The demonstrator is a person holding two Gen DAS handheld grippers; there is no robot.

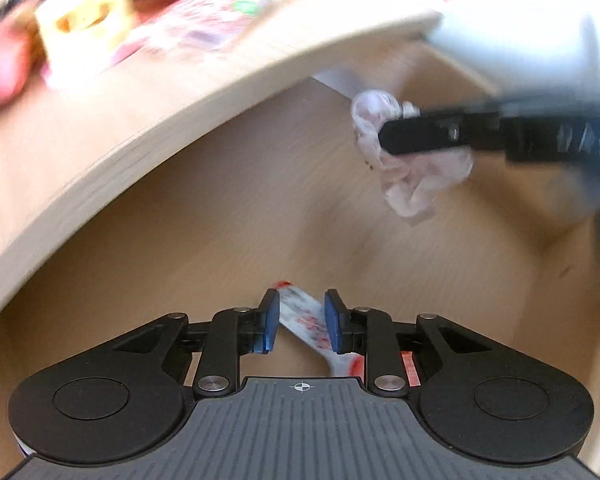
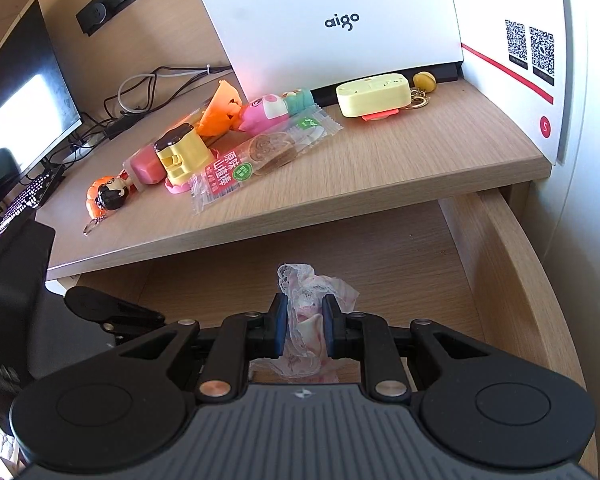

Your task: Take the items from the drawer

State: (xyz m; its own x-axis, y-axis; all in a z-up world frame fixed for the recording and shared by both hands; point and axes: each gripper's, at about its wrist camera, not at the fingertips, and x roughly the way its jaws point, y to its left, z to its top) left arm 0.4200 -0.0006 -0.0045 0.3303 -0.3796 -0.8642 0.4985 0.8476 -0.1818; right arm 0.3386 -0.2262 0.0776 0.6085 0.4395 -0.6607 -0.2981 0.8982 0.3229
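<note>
Crumpled wrapper (image 2: 306,322) in right tool (image 2: 303,330)

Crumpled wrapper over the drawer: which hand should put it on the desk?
Right. The right gripper is shut on the crumpled wrapper, with the desk straight ahead; the left gripper has a red-white packet between its jaws.

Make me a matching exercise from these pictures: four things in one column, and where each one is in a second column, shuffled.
Things:
1. crumpled pink-and-white wrapper
2. red-and-white sachet
3. hawthorn snack packet
4. pale yellow socket adapter

Places:
A. between the left gripper's fingers
B. at the foot of the white aigo box
C. clamped in the right gripper, over the open drawer
D. lying flat mid desk top

Pairs: 1-C, 2-A, 3-D, 4-B
</note>
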